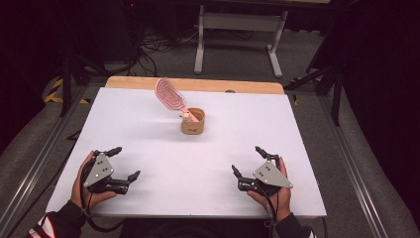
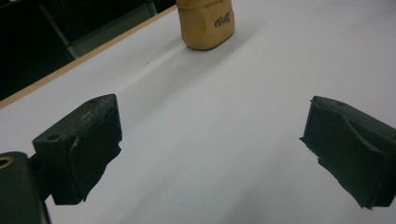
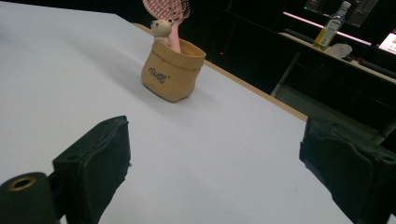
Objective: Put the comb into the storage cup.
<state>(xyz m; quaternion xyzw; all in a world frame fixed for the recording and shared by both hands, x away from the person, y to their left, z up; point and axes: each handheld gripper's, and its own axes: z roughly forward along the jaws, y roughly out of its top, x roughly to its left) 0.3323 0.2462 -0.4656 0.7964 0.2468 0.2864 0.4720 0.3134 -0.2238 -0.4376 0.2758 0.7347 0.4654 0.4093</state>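
Both grippers rest at the near table edge, jaws wide and empty: left gripper (image 1: 120, 162), right gripper (image 1: 246, 161). The tan pouch (image 1: 192, 121), holding a pink brush (image 1: 170, 94) and bear figure (image 1: 185, 117), stands well ahead between them. Judged: approach not begun; the next move needs a forward reach. Nothing obstructs on the white table (image 1: 148, 144).

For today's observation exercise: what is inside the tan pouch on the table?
The tan pouch holds a pink hairbrush standing handle-down, beside a small bear figure; their lower parts are hidden by the wall.
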